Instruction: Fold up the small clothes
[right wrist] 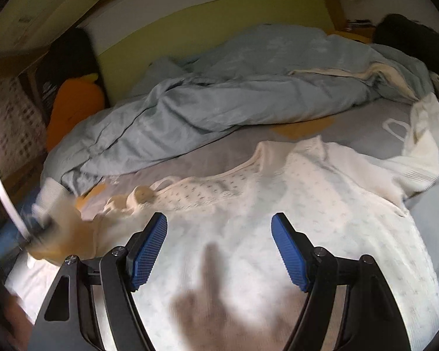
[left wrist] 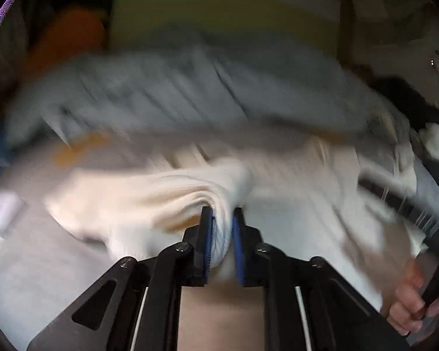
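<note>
A small white baby garment [right wrist: 278,204] with tiny grey dots lies spread on the bed. My left gripper [left wrist: 222,216] is shut on a bunched cream part of the garment [left wrist: 161,196]; that view is motion-blurred. In the right wrist view the left gripper [right wrist: 41,228] shows blurred at the far left, holding the garment's sleeve end. My right gripper [right wrist: 219,225] is open and empty, hovering over the middle of the garment. Its shadow falls on the cloth.
A crumpled light blue duvet [right wrist: 219,93] lies across the back of the bed. An orange plush toy [right wrist: 73,102] sits at the back left. More white clothes [right wrist: 424,146] lie at the right. The grey sheet [right wrist: 365,128] shows between.
</note>
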`<state>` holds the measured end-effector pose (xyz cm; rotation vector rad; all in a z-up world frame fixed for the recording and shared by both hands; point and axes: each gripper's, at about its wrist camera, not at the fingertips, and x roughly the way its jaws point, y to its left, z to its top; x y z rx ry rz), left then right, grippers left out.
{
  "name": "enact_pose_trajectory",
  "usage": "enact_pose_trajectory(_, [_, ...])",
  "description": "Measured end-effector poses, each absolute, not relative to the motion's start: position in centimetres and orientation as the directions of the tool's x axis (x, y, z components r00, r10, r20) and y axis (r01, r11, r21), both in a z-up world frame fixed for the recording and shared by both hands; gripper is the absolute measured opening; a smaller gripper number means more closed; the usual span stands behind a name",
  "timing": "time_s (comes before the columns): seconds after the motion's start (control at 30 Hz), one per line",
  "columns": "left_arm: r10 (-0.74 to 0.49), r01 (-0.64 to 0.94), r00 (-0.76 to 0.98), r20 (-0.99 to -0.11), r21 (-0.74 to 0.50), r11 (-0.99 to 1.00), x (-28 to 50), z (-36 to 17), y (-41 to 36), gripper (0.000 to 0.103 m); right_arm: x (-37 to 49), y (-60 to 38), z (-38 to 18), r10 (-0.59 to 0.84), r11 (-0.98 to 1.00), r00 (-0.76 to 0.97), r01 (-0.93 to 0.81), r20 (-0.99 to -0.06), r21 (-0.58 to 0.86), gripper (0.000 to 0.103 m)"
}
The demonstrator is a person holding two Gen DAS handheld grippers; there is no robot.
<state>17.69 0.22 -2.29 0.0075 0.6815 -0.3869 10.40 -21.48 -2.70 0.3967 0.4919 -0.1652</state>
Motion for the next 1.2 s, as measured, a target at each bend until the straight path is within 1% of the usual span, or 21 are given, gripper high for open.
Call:
enact_pose_trajectory(0.07, [-0.403,0.347,0.642,-0.652,-0.221,0.912,18.7,-3.3,0.8,0.034,10.3,-22.2,-2.8,-0.059,0.899,0.87,0.26,-0.49,0.354,0.075])
enact_pose_trajectory(0.1, [-0.429,0.346,0.649,-0.629,-0.259,0.902,18.7,-3.0,1.6,0.053,10.3,-22.6,-3.0,-0.052,0.891,0.868,0.264,-0.494,0.37,0.075])
enact_pose_trajectory(0.13, [-0.466,0.356,0.667,-0.582,-0.301,0.885,18.1,-2.6,2.5,0.072,10.4,-22.9,-3.1,-0.045,0.885,0.865,0.266,-0.499,0.382,0.075])
enact_pose_trajectory(0.17, [-0.505,0.372,0.68,-0.532,-0.342,0.863,17.5,-2.2,3.5,0.076,10.5,-23.1,-3.3,-0.036,0.88,0.862,0.267,-0.506,0.393,0.075])
enact_pose_trajectory(0.23, [-0.534,0.385,0.713,-0.454,-0.383,0.84,16.1,-1.6,5.1,0.077,10.8,-23.2,-3.6,-0.021,0.875,0.853,0.268,-0.522,0.403,0.075])
enact_pose_trajectory(0.3, [-0.493,0.347,0.777,-0.391,-0.387,0.854,14.5,-0.7,7.1,0.077,11.0,-23.1,-3.7,-0.023,0.879,0.848,0.27,-0.53,0.394,0.075])
enact_pose_trajectory(0.37, [-0.368,0.23,0.869,-0.331,-0.388,0.893,13.5,-0.1,8.9,0.081,11.0,-22.7,-3.6,-0.034,0.887,0.848,0.269,-0.528,0.376,0.075])
enact_pose_trajectory(0.43, [-0.185,0.048,0.93,-0.318,-0.393,0.918,13.3,0.1,10.9,0.084,10.9,-22.2,-3.5,-0.044,0.899,0.851,0.262,-0.524,0.35,0.075])
enact_pose_trajectory(0.5, [-0.022,-0.136,0.929,-0.37,-0.396,0.908,13.9,-0.5,13.2,0.083,10.8,-21.6,-3.3,-0.057,0.912,0.855,0.255,-0.516,0.322,0.075])
enact_pose_trajectory(0.53, [0.005,-0.183,0.916,-0.402,-0.408,0.894,14.5,-1.0,14.3,0.083,10.6,-21.1,-3.1,-0.065,0.919,0.858,0.25,-0.509,0.304,0.075])
enact_pose_trajectory(0.6, [0.008,-0.27,0.87,-0.493,-0.462,0.845,15.9,-2.6,16.7,0.083,10.3,-20.2,-2.9,-0.048,0.938,0.864,0.211,-0.501,0.275,0.075])
enact_pose_trajectory(0.67, [0.006,-0.37,0.805,-0.593,-0.495,0.786,17.1,-4.8,18.4,0.075,10.8,-19.0,-2.5,0.005,0.959,0.858,0.141,-0.514,0.245,0.075])
enact_pose_trajectory(0.7, [-0.011,-0.391,0.786,-0.618,-0.511,0.766,17.4,-5.6,19.1,0.072,11.2,-18.2,-2.2,0.031,0.969,0.852,0.103,-0.523,0.226,0.075])
enact_pose_trajectory(0.77, [-0.001,-0.389,0.798,-0.603,-0.515,0.764,17.0,-5.4,18.9,0.072,12.3,-16.4,-1.5,0.091,0.977,0.83,0.032,-0.55,0.209,0.075])
enact_pose_trajectory(0.87, [0.044,-0.42,0.776,-0.629,-0.465,0.78,17.2,-5.5,18.0,0.072,14.7,-12.2,-0.4,0.174,0.979,0.775,-0.072,-0.607,0.19,0.075])
enact_pose_trajectory(0.93, [0.044,-0.441,0.777,-0.628,-0.493,0.75,16.9,-5.8,18.5,0.071,16.4,-9.1,0.4,0.256,0.966,0.742,-0.17,-0.619,0.196,0.075])
enact_pose_trajectory(0.97, [0.054,-0.459,0.781,-0.622,-0.513,0.725,16.4,-6.0,19.2,0.069,17.6,-6.8,0.7,0.276,0.961,0.713,-0.223,-0.644,0.165,0.075])
enact_pose_trajectory(1.0, [0.084,-0.49,0.784,-0.615,-0.531,0.691,15.6,-6.1,20.1,0.064,18.3,-4.8,0.8,0.285,0.954,0.693,-0.273,-0.662,0.125,0.075])
enact_pose_trajectory(1.07, [0.176,-0.567,0.779,-0.601,-0.557,0.607,13.8,-6.3,21.7,0.062,19.3,-0.9,0.9,0.292,0.926,0.666,-0.378,-0.687,0.027,0.075])
enact_pose_trajectory(1.1, [0.209,-0.592,0.773,-0.598,-0.563,0.577,13.2,-6.3,22.3,0.061,19.7,1.2,0.7,0.289,0.901,0.655,-0.432,-0.698,-0.033,0.073])
enact_pose_trajectory(1.2, [0.234,-0.618,0.763,-0.603,-0.573,0.538,12.6,-6.5,23.0,0.056,20.8,5.6,-0.2,0.289,0.838,0.61,-0.534,-0.737,-0.113,0.067])
